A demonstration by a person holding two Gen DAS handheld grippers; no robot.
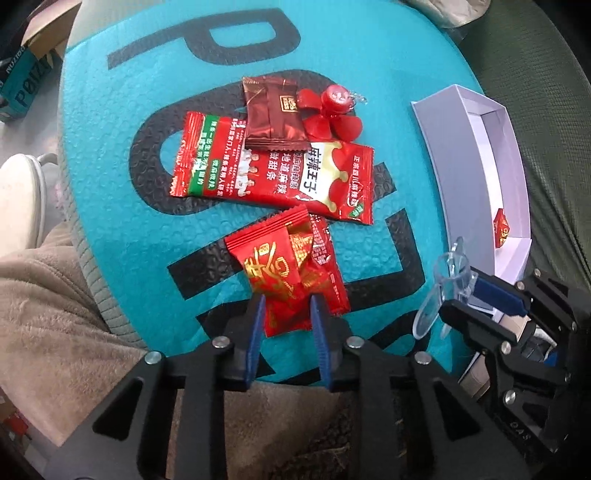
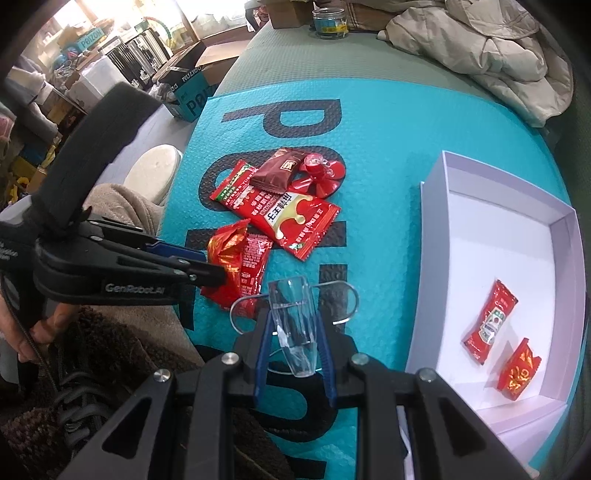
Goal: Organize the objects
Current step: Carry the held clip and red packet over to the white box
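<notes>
My left gripper [image 1: 287,314] is shut on the near end of a red-and-gold candy packet [image 1: 280,266], which lies over a small red sachet [image 1: 328,266] on the teal mat [image 1: 129,221]. Beyond them lie a large red snack packet [image 1: 273,170], a brown packet [image 1: 273,114] and a red plastic propeller [image 1: 332,114]. My right gripper [image 2: 295,325] is shut on a clear plastic propeller piece [image 2: 291,306] just above the mat. To its right the white box [image 2: 480,251] holds a ketchup sachet [image 2: 489,321] and a red-and-gold candy [image 2: 519,369].
A beige jacket [image 2: 498,48] and a glass jar [image 2: 328,22] lie at the far end of the green surface. A teal cardboard box [image 2: 192,92] stands off the far left. A person's fleece-covered leg [image 1: 44,295] and white shoe [image 1: 18,192] border the mat's left edge.
</notes>
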